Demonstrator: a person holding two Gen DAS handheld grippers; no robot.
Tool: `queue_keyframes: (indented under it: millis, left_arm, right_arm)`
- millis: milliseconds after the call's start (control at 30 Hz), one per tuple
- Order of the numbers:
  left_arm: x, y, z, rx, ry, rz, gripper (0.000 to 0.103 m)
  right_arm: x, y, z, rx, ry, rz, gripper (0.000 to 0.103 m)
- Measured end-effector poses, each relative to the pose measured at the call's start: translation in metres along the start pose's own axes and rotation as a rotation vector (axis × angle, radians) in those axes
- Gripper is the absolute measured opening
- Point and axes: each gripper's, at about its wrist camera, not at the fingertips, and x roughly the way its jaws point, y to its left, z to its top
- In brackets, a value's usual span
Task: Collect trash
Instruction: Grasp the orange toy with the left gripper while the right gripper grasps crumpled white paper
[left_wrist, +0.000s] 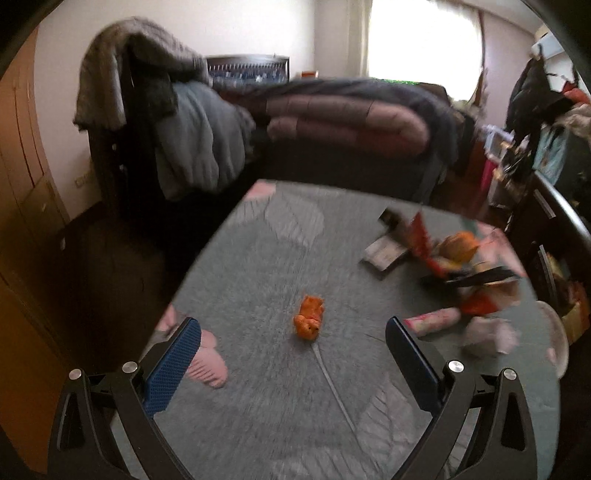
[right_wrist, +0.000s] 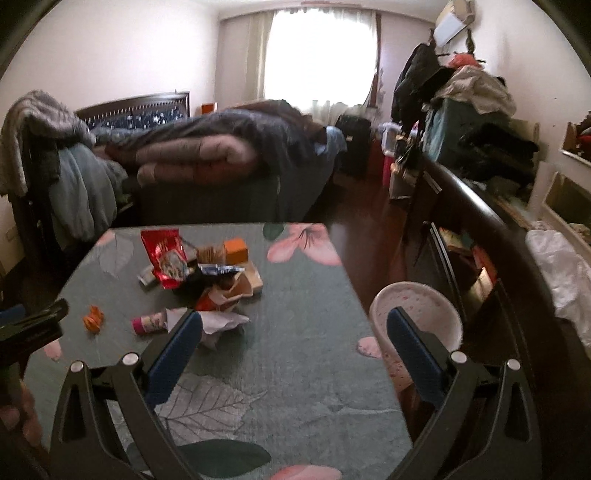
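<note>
A crumpled orange wrapper (left_wrist: 309, 322) lies on the grey floral tablecloth (left_wrist: 266, 406), just ahead of and between the fingers of my open, empty left gripper (left_wrist: 293, 326). It also shows in the right wrist view (right_wrist: 93, 318). A trash pile (right_wrist: 207, 275) with a red snack bag (right_wrist: 166, 258), an orange box (right_wrist: 236, 250), crumpled white paper (right_wrist: 221, 321) and a pink tube (right_wrist: 151, 322) sits mid-table. My right gripper (right_wrist: 294, 325) is open and empty above the table's right part. A pink-white bin (right_wrist: 417, 314) stands off the table's right edge.
The left gripper's finger (right_wrist: 33, 319) shows at the left edge in the right wrist view. A bed with quilts (right_wrist: 221, 147) is behind the table, a chair draped with clothes (right_wrist: 44, 155) at the left, and a dark cluttered sideboard (right_wrist: 480, 206) along the right.
</note>
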Motion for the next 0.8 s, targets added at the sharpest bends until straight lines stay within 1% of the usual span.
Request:
queue_keyframes:
  millis: [67,167,233,367,433,467,500,533,567,600,633,667,733,800]
  left_arm:
    - [0.023,-0.002,0.002,0.001,0.023,0.007,0.099]
    - [0.047,-0.005,0.005,0.012,0.046,0.012,0.098]
    - [0.060,-0.008,0.005,0.027,0.064,0.010,0.094]
    - [0.085,-0.013,0.004,0.061,0.118,0.017,0.079]
    - [0.092,-0.013,0.002,0.059,0.138,-0.001,0.076]
    - [0.094,-0.012,0.001,0.055,0.146,-0.011,0.071]
    - [0.097,-0.011,0.000,0.049,0.154,-0.021,0.061]
    - [0.099,-0.010,-0.001,0.043,0.160,-0.031,0.057]
    - [0.099,-0.009,-0.001,0.043,0.145,-0.031,0.051]
    - [0.099,-0.008,-0.001,0.044,0.140,-0.036,0.037]
    - [0.098,-0.008,-0.001,0.045,0.133,-0.035,0.028]
    - [0.097,-0.005,-0.001,0.034,0.131,-0.047,0.025]
    - [0.097,0.002,0.000,-0.007,0.134,-0.094,0.024]
    - [0.094,0.009,0.000,-0.035,0.130,-0.107,0.024]
  right_arm:
    - [0.020,0.007,-0.001,-0.017,0.030,0.002,0.100]
    - [0.043,0.015,-0.002,-0.031,0.065,0.006,0.100]
    - [0.053,0.018,-0.003,-0.036,0.077,0.010,0.100]
    - [0.075,0.022,-0.004,-0.033,0.109,0.040,0.100]
    - [0.086,0.026,-0.005,-0.027,0.133,0.068,0.100]
    - [0.088,0.028,-0.005,-0.024,0.139,0.078,0.099]
    - [0.092,0.030,-0.006,-0.019,0.150,0.096,0.099]
    - [0.095,0.033,-0.006,-0.016,0.164,0.114,0.099]
    - [0.098,0.035,-0.006,-0.013,0.172,0.136,0.099]
    - [0.099,0.038,-0.006,-0.007,0.176,0.160,0.099]
    - [0.101,0.042,-0.006,0.003,0.184,0.185,0.099]
    - [0.104,0.045,-0.006,0.009,0.194,0.206,0.099]
    - [0.107,0.051,-0.006,0.021,0.199,0.246,0.099]
    - [0.111,0.059,-0.005,0.023,0.210,0.275,0.099]
